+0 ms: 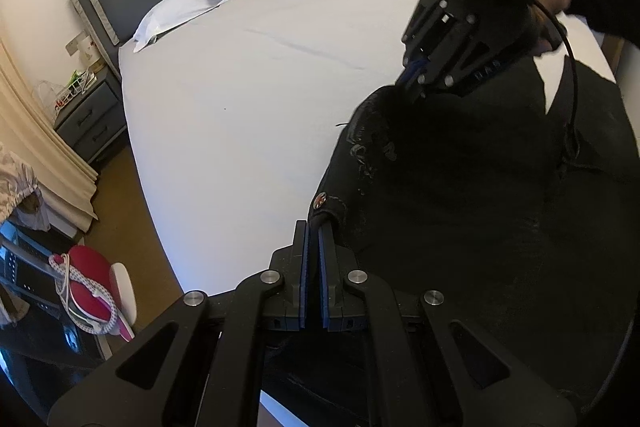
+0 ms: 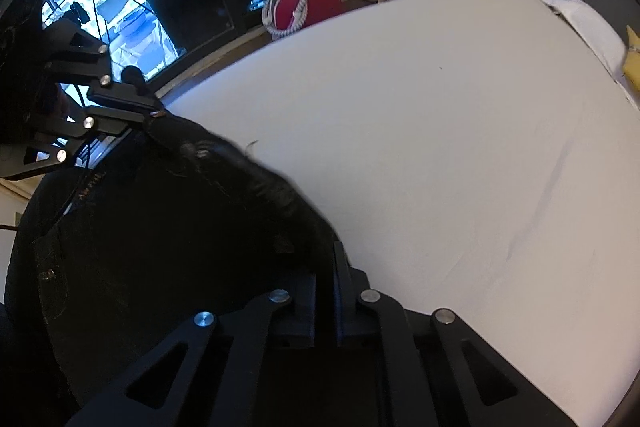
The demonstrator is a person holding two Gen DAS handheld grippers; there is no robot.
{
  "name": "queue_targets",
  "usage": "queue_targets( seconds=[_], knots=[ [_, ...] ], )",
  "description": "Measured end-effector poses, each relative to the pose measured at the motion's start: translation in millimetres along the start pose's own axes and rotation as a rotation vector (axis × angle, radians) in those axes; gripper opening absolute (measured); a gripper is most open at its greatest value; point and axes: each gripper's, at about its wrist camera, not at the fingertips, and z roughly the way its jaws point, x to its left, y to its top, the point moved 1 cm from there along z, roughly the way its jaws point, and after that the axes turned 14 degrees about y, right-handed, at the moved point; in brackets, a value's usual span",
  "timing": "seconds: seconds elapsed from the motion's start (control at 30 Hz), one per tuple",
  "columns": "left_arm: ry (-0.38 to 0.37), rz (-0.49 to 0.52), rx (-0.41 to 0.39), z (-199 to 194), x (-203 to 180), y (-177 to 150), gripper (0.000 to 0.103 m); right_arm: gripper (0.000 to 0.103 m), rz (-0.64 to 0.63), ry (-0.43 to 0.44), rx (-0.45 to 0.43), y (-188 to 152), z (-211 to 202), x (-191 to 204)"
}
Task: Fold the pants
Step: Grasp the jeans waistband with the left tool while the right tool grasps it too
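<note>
Both grippers, left (image 1: 313,227) and right (image 2: 334,251), have their jaws closed on the waistband of the black, coarse pants (image 1: 460,195), over the smooth white bed (image 1: 240,107).

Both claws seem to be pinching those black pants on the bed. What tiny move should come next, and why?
Probably lift both together. The left claw is shut on the black fabric pants at the waistband by the metal button, and the right claw pinches another edge. The pants lie bunched on the white bedsheet, so raising them should let them hang straight.
</note>
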Motion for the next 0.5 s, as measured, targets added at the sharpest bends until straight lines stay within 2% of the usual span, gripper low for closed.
queue_targets(
  seconds=[0.27,0.4,0.5],
  knots=[
    [-0.012,0.002,-0.010,-38.9,-36.0,-14.3,0.003,0.007,-0.010,0.051,-0.089,-15.6,3.1,62.7],
    [-0.024,0.001,-0.003,-66.7,-55.4,-29.3,0.003,0.007,-0.014,0.066,-0.117,-38.0,2.5,97.4],
    [-0.032,0.017,-0.002,-92.6,-73.7,-42.3,0.003,0.007,-0.059,0.012,-0.107,-59.8,1.9,127.1]
  ],
)
